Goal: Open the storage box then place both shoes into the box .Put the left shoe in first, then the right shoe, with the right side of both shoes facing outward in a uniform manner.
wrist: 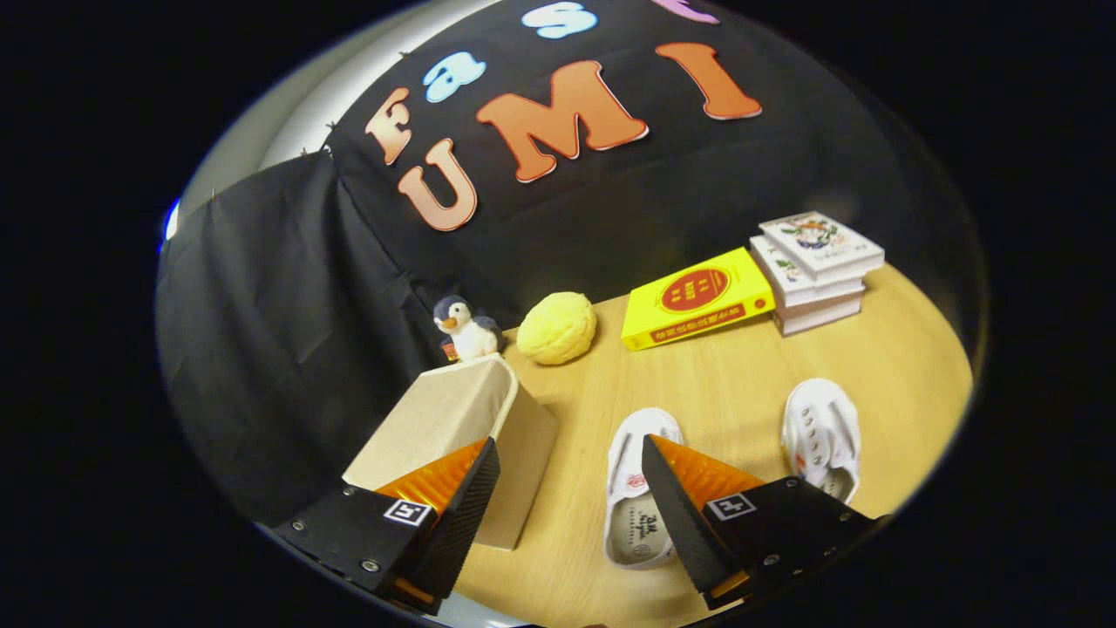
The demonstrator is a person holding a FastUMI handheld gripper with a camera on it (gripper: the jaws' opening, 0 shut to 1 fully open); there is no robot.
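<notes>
Table [724,366]: pale wood top.
- Box [453,419]: beige, lid shut, at the table's left edge.
- Two white shoes [641,488] [819,432]: side by side, apart, right of the box.
- Penguin toy [466,330]: just behind the box.
- Yellow round plush [558,327]: beside the penguin.
- Yellow book [697,298]: flat, further right.
- Stack of three books [815,270]: touching the yellow book.

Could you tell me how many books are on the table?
4. A yellow book lies beside the yellow plush ball; three white books are stacked at its other side, far beyond the open hand-held gripper. More may be hidden.
</notes>
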